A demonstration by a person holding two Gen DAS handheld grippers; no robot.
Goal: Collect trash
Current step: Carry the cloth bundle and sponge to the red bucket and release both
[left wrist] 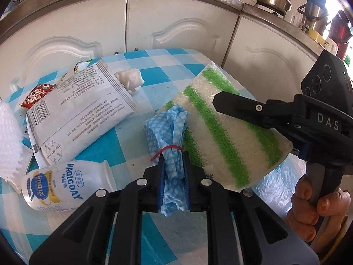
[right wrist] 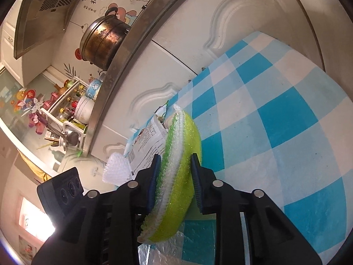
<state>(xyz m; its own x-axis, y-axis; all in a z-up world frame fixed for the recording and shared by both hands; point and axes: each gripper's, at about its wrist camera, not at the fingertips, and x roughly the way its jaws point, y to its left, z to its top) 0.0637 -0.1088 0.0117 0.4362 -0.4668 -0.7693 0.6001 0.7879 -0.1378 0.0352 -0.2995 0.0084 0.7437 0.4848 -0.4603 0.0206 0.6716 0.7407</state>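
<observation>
Left gripper (left wrist: 173, 172): jaws closed on a blue-and-white checked cloth bundle (left wrist: 169, 130), bound near its lower end by a red rubber band (left wrist: 167, 149); the cloth stands out ahead of the pads toward 12 o'clock, and a short tail shows behind them. Right gripper (right wrist: 175, 176): jaws clamped on one edge of a green-and-white striped scrubbing sponge (right wrist: 176, 154), both pads pressing its faces. In the left wrist view this sponge (left wrist: 222, 130) sits at 2 o'clock from the bundle, held tilted over the table, touching or just beside the cloth; which cannot be told. A hand (left wrist: 317, 207) grips the right gripper's handle at 4 o'clock in that view. The table carries a blue-and-white checked tablecloth (left wrist: 158, 70). Trash lies on it at 9 to 11 o'clock from the left gripper: a silver printed food pouch (left wrist: 83, 110), torn open at its far end; a wad of white tissue (left wrist: 130, 79) against the pouch's far right edge; a red wrapper (left wrist: 37, 95) partly under the pouch at 10 o'clock; a white foam fruit net (left wrist: 8, 141) at the left frame edge; and a white "MAGICDAY" drink bottle (left wrist: 66, 183) lying on its side just left of the left gripper. White cabinet doors (left wrist: 176, 22) stand behind the table at 12 o'clock.
</observation>
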